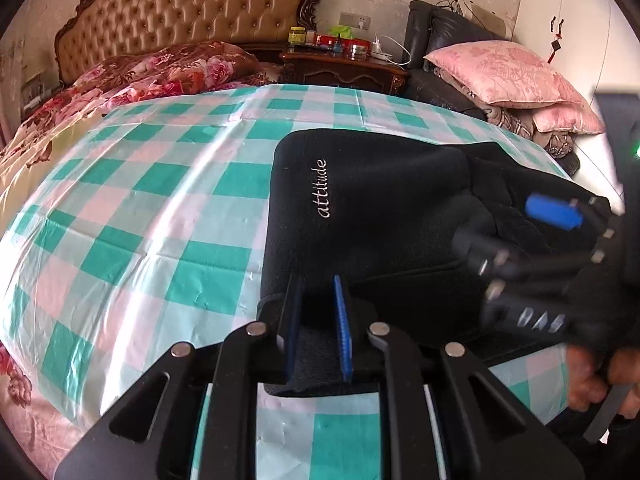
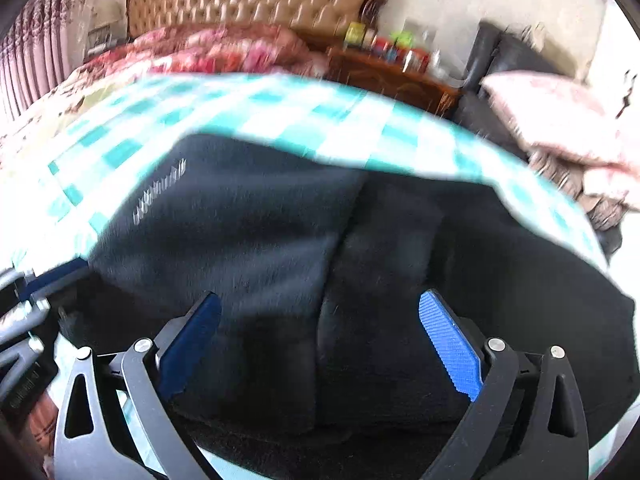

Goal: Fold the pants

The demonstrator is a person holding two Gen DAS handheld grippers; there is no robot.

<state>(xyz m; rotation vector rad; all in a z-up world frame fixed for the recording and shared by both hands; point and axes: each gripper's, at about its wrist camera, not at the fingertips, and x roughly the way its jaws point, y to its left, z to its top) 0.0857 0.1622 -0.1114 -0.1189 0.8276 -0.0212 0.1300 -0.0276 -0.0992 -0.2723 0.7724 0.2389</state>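
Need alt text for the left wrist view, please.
Left gripper, jaws slightly apart around the near edge of folded black pants on a green-checked sheet. The right gripper rests on the pants at right; a headboard stands behind.

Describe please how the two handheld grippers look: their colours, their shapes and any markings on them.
Both are black linkage frames with triangular cut-outs and round silver pivot pins. The left gripper and the right gripper each carry two flat fingers faced with ribbed blue pads. From the left wrist view, the right gripper's body shows a small green light. No cables or sleeves are visible.
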